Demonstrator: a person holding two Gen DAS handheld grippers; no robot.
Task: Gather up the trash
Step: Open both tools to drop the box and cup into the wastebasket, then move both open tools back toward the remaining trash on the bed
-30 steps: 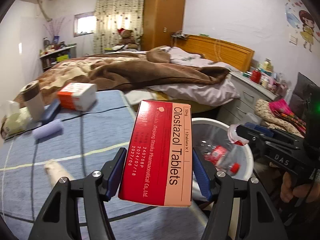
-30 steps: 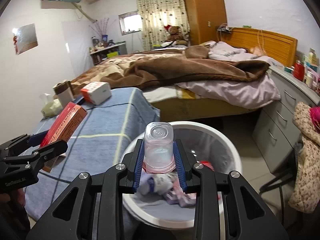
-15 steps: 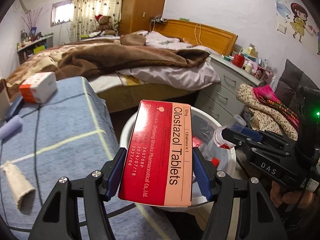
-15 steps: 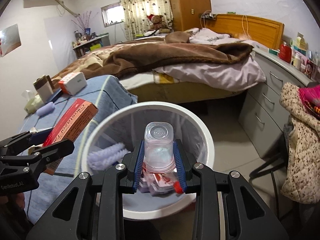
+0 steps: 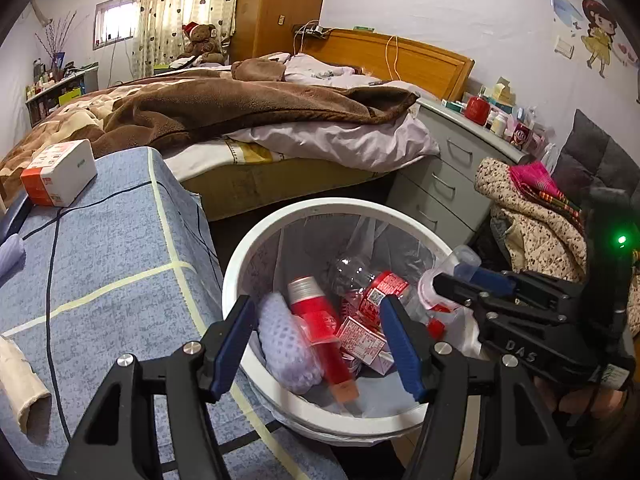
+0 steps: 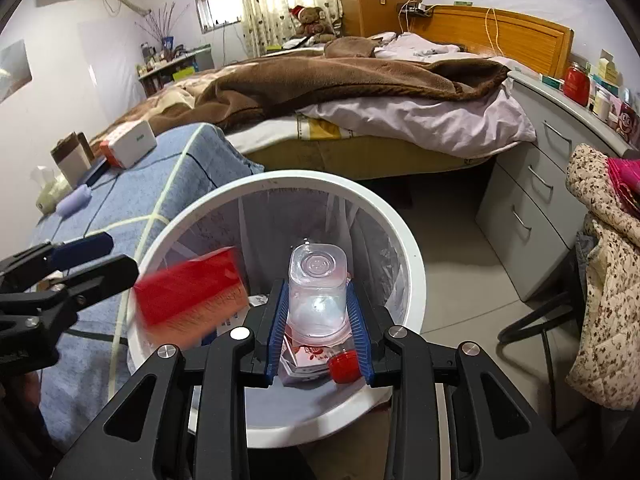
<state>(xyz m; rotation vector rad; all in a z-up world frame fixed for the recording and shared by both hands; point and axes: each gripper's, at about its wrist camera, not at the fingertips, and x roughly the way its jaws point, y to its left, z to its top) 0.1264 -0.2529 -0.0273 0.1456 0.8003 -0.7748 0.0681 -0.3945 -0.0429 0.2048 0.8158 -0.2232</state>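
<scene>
My left gripper (image 5: 314,308) hangs over the white bin (image 5: 320,208), its jaws opening with nothing between them. Just under it a red tablet box (image 5: 320,332) is a blur as it drops into the bin; the right wrist view shows the box (image 6: 192,300) in mid-air beside the left gripper (image 6: 114,257). Over the bin's rim (image 6: 400,232), my right gripper (image 6: 317,292) has a clear plastic bottle (image 6: 318,272) bottom-up between its blue pads. Its jaws are starting to open, with the pads still against the bottle. The right gripper (image 5: 452,278) and bottle (image 5: 456,254) also show from the left.
The bin holds a lilac foam sleeve (image 5: 288,344), crushed bottles and a small carton. Left of it is a blue-cloth table (image 5: 100,260) with a white and orange box (image 5: 60,176) and a cardboard roll (image 5: 20,384). Bed behind, grey drawers (image 5: 440,184) and a clothes-covered chair on the right.
The left gripper let go of the red tablet box, which now falls into the bin. Both grippers came down closer over the bin. The right one still has the bottle.
</scene>
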